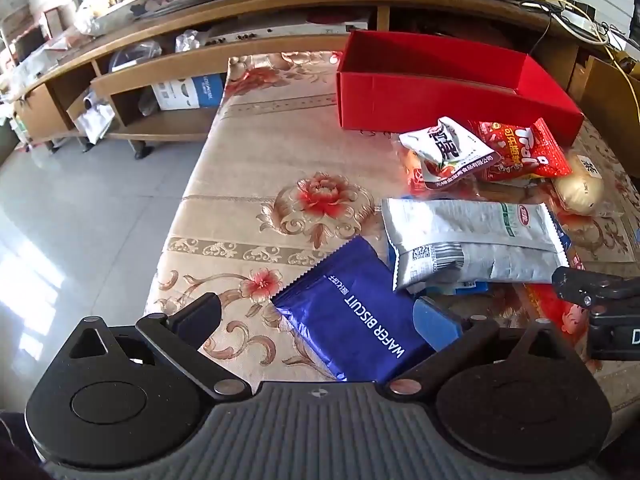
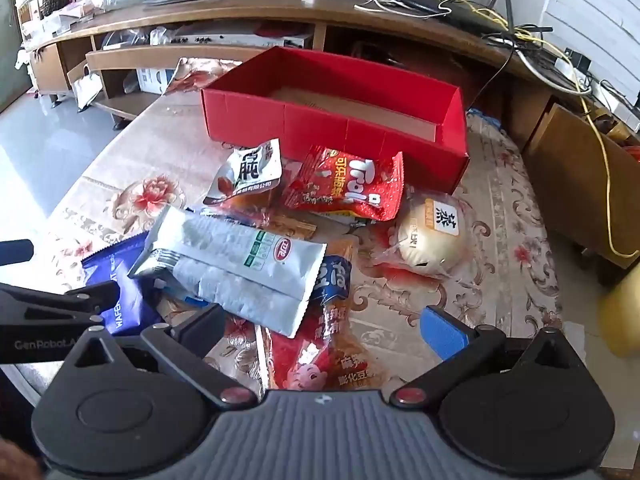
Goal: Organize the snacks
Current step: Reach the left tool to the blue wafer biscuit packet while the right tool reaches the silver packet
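Flowered tablecloth (image 1: 256,128) over a low table, long wooden shelf unit (image 1: 168,60) behind, tangled cables on top of it. Red box (image 2: 320,120) at the far end, seemingly with nothing in it yet, well ahead of both sets of fingers. Snacks heaped between box and grippers, so sorting judged barely begun.

Left gripper (image 1: 320,316): spread wide, nothing clenched, 2 fingers straddling the near corner of the blue wafer packet (image 1: 352,312), angled down toward the cloth. Packet lying flat, its far edge tucked under the silver pouch (image 1: 472,240).

Right gripper (image 2: 320,328): likewise released, gripping nothing, hovering low over a red-and-orange packet (image 2: 316,364) lying between its fingers; silver pouch just ahead and left of them, bun in clear wrap (image 2: 428,236) ahead and right, red candy bag (image 2: 348,184) and small white packet (image 2: 248,172) farther ahead, near the box.

Risks, as judged:
- Slick foil and a flat lie: likely to slip out of a corner pinch, or pinch cloth along with it.
- Pulling the wafer packet: liable to drag the silver pouch and tumble the heap.
- 2 grippers close together, left fingertip near the right one's side: chance of collision.
- Soft bun: easily squashed by a hard squeeze.
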{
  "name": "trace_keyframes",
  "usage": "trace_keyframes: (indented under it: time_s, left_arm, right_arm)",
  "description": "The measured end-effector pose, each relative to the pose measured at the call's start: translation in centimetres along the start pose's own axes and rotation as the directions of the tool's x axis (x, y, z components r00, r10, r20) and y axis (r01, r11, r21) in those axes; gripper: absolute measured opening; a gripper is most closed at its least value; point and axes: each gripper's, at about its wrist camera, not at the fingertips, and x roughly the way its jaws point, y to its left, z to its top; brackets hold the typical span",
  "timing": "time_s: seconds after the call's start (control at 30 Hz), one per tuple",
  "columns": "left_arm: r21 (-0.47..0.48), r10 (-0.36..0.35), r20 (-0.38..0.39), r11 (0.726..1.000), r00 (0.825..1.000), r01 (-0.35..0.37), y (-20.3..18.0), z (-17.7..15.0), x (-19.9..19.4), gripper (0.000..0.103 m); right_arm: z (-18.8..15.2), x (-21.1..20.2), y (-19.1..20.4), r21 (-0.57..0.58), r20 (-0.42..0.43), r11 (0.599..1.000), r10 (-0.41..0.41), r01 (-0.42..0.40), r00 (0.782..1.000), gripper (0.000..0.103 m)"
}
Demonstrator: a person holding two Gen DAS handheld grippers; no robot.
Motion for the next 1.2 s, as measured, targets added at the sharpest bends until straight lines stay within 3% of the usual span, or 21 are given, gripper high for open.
trace_keyframes:
  time_s: [0.23,0.47,0.73,0.87,0.97,1.1,1.2]
  left_arm:
    - [-0.024,-0.007,-0.034,1.0,0.999,0.006,0.2,0.0,0.7,0.103]
    - [-0.042,-0.009,-0.046,0.999,0.999,0.007,0.6,0.2,1.0,0.103]
    - [-0.076,0.001,-0.081,0.997,0.997,-0.007,1.8,0.1,1.8,0.102]
    - [-0.09,0.015,-0.111,0.996,0.994,-0.026,2.4,0.2,2.6,0.101]
    - [-0.104,0.022,-0.133,0.994,0.991,-0.036,2.9,0.2,3.0,0.101]
    - [-0.112,0.021,-0.137,0.993,0.99,-0.036,3.1,0.3,3.0,0.102]
    - [-0.121,0.002,-0.141,0.992,0.99,-0.019,3.1,0.4,3.1,0.103]
  right_arm:
    - [0.4,0.6,0.5,-0.067,-0.025,0.997,0.021,-0.023,0.999,0.103]
    - [2.0,1.7,2.3,-0.237,-0.034,0.969,0.069,-0.075,0.997,0.103]
    - [4.2,4.3,4.9,-0.514,-0.097,0.835,0.172,-0.197,0.98,0.103]
    - [5.3,6.5,6.1,-0.572,-0.191,0.763,0.233,-0.301,0.954,0.102]
    - [5.9,8.1,6.7,-0.575,-0.247,0.734,0.265,-0.361,0.932,0.102]
    - [6.1,10.2,6.4,-0.481,-0.332,0.75,0.325,-0.455,0.886,0.103]
    - [5.6,10.1,5.8,-0.465,-0.312,0.777,0.306,-0.425,0.9,0.093]
